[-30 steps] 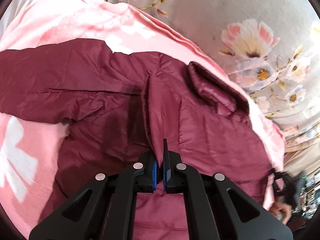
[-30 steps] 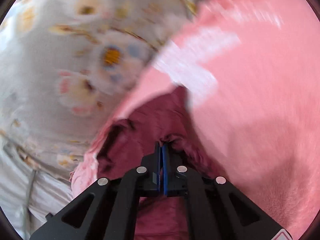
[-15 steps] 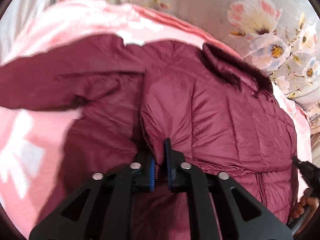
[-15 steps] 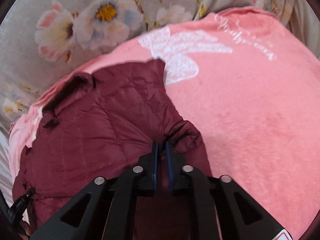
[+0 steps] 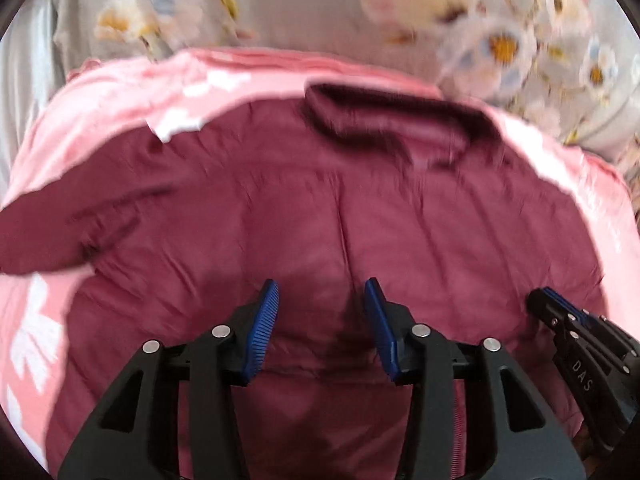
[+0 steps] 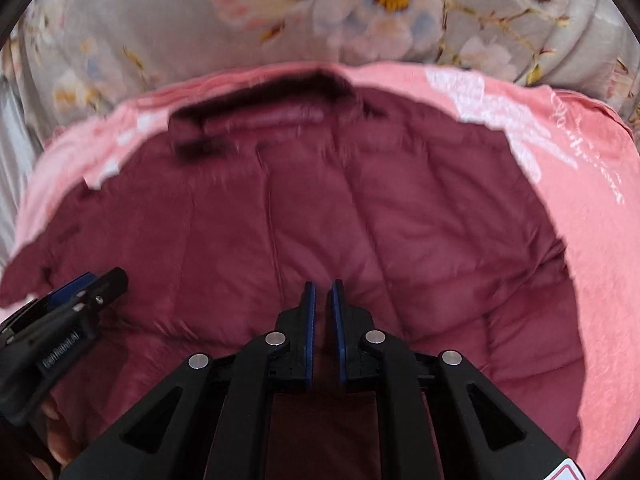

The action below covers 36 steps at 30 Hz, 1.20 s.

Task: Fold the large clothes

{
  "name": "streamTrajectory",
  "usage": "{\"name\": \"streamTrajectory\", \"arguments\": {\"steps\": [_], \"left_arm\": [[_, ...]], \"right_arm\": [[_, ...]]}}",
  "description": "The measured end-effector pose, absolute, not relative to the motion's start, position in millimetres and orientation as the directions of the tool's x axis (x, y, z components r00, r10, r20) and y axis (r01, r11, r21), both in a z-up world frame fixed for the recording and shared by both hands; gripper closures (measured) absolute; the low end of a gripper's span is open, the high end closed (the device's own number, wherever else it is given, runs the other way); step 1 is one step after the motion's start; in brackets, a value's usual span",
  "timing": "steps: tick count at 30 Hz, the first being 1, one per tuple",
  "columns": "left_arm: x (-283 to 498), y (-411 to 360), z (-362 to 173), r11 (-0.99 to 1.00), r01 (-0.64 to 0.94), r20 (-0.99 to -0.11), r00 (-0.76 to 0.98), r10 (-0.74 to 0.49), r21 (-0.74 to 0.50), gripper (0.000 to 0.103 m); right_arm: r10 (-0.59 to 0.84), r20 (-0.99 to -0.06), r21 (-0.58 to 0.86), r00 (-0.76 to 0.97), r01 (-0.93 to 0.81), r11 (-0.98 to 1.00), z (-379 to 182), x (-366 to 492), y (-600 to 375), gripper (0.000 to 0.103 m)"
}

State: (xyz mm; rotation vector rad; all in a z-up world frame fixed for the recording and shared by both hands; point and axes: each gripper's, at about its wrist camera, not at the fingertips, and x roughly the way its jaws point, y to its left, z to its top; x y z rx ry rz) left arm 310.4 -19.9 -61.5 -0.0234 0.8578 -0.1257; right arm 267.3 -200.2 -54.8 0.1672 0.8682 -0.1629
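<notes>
Now the maroon jacket lies spread on a pink blanket; the left gripper gapes wide, released; the right gripper has fingers slightly parted, grasping nothing.

Jacket hem: the lower edge of the maroon jacket lies behind my left gripper, out of my sight.
Collar: my collar is smeared by motion blur.
Blanket lettering: white script on the pink blanket is too small to read.
Right gripper: whether any fabric sits in the narrow gap, I cannot tell.
</notes>
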Motion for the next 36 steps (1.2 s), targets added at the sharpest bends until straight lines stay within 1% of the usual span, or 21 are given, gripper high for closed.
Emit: {"name": "streamTrajectory", "arguments": {"steps": [5,11,15,17,18,19,20,21,22,23,24,25,28,30,32,36], "left_arm": [[302,-15,-75,0.99,0.094,-0.75,0.647,-0.138,-0.1,0.059],[294,-18,-79,0.993,0.093,-0.747,0.655,-0.117,-0.074,0.059],[295,-20,-79,0.994,0.092,-0.748,0.655,-0.107,-0.062,0.059],[294,-16,-76,0.991,0.098,-0.742,0.657,-0.132,-0.089,0.059],[292,-6,-72,0.984,0.095,-0.735,0.655,-0.175,-0.149,0.059],[286,9,-64,0.972,0.083,-0.718,0.66,-0.219,-0.22,0.057],[278,29,-54,0.954,0.072,-0.69,0.675,-0.262,-0.291,0.053],[271,46,-45,0.941,0.062,-0.663,0.694,-0.28,-0.333,0.035],[261,71,-35,0.933,0.036,-0.633,0.725,-0.271,-0.358,0.017],[255,91,-28,0.932,0.006,-0.616,0.749,-0.245,-0.362,0.013],[249,124,-21,0.93,-0.042,-0.597,0.777,-0.2,-0.365,0.012],[247,150,-17,0.927,-0.083,-0.597,0.785,-0.165,-0.366,0.012],[249,246,-16,0.881,-0.264,-0.621,0.783,-0.042,-0.392,0.012],[252,316,-19,0.827,-0.405,-0.636,0.768,0.076,-0.39,0.013],[257,371,-27,0.765,-0.506,-0.662,0.736,0.143,-0.398,0.013],[268,450,-44,0.66,-0.629,-0.688,0.688,0.228,-0.411,0.015]], "right_arm": [[-0.061,-0.771,0.106,0.633,0.222,0.969,-67,266,-205,0.097],[-0.077,-0.769,0.088,0.635,0.225,0.97,-69,265,-201,0.098],[-0.065,-0.768,0.103,0.637,0.223,0.969,-69,267,-204,0.098],[-0.03,-0.767,0.145,0.641,0.219,0.965,-68,267,-210,0.098],[-0.02,-0.768,0.156,0.64,0.217,0.964,-67,266,-212,0.098],[-0.02,-0.77,0.157,0.637,0.221,0.963,-61,261,-213,0.097],[-0.018,-0.766,0.164,0.643,0.222,0.961,-56,254,-211,0.089],[-0.003,-0.755,0.182,0.656,0.214,0.96,-48,240,-209,0.085],[0.017,-0.746,0.196,0.666,0.196,0.961,-41,226,-205,0.082],[0.031,-0.739,0.202,0.672,0.177,0.963,-38,215,-201,0.078],[0.04,-0.735,0.202,0.677,0.161,0.966,-35,201,-197,0.076],[0.05,-0.733,0.201,0.679,0.146,0.969,-34,184,-190,0.071],[0.077,-0.731,0.207,0.678,0.112,0.972,-41,147,-175,0.07],[0.078,-0.728,0.186,0.682,0.086,0.979,-47,124,-161,0.07],[0.055,-0.716,0.133,0.696,0.059,0.989,-53,104,-145,0.064],[0.014,-0.704,0.054,0.71,0.034,0.998,-61,89,-126,0.061]]}}
